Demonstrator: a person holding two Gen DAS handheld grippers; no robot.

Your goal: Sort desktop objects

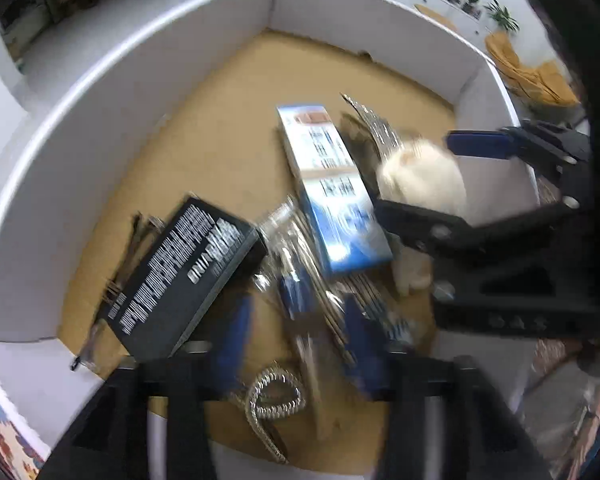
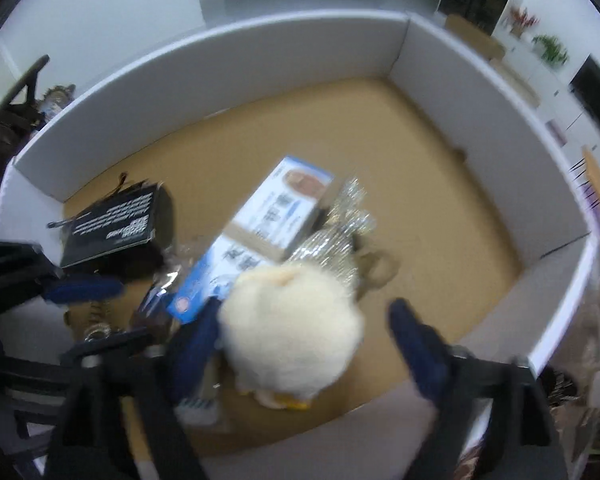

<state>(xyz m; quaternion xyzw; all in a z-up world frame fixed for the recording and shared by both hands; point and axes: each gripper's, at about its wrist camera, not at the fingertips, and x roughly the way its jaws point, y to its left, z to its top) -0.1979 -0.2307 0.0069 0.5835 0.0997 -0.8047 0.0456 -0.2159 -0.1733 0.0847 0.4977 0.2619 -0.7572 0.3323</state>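
Left gripper (image 1: 296, 340), black frame with blue finger pads, pointing steeply down, jaws parted, right gripper (image 2: 308, 340) of the same black-and-blue build, also angled steeply down, jaws spread wide, pads pressing nothing

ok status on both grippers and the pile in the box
Left gripper open over clear packet of pens. Right gripper open around white plush toy, not clamped. Blue box and black box crowd the pile.
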